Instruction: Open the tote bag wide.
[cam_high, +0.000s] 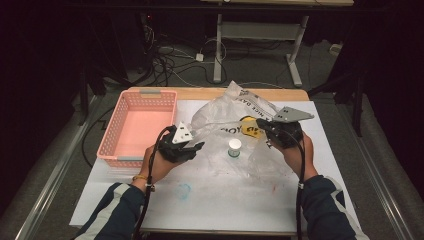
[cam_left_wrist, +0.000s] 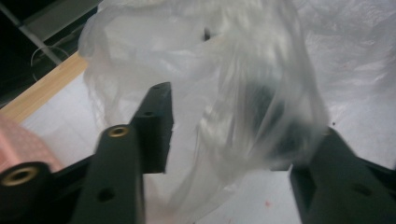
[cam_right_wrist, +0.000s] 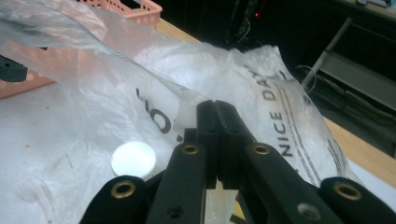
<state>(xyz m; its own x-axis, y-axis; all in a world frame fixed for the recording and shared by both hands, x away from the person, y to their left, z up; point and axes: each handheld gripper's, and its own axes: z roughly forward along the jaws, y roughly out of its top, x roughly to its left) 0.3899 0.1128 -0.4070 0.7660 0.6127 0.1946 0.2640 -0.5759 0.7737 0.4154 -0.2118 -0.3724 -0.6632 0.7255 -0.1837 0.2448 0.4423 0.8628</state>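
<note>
A clear plastic bag (cam_high: 235, 112) with black lettering is lying crumpled on the white-covered counter (cam_high: 225, 195), toward its far side and just right of a pink basket (cam_high: 142, 125). The right hand-held gripper (cam_high: 260, 126) is pinching the bag's edge; in the right gripper view its jaws are pressing together with the film caught between them (cam_right_wrist: 215, 112), beside the printed words. The left hand-held gripper (cam_high: 197, 145) is sitting at the bag's left edge. In the left gripper view its jaws are standing wide apart, with a loose fold of the bag (cam_left_wrist: 224, 98) hanging between them, and neither jaw is clamping it. A small jar with a white lid (cam_high: 234, 146) is standing upright on the counter between the two hand-held grippers, seen through the film, near the bag's opening. A yellow patch (cam_high: 248, 129) is showing on the bag just beside the right hand-held gripper.
</note>
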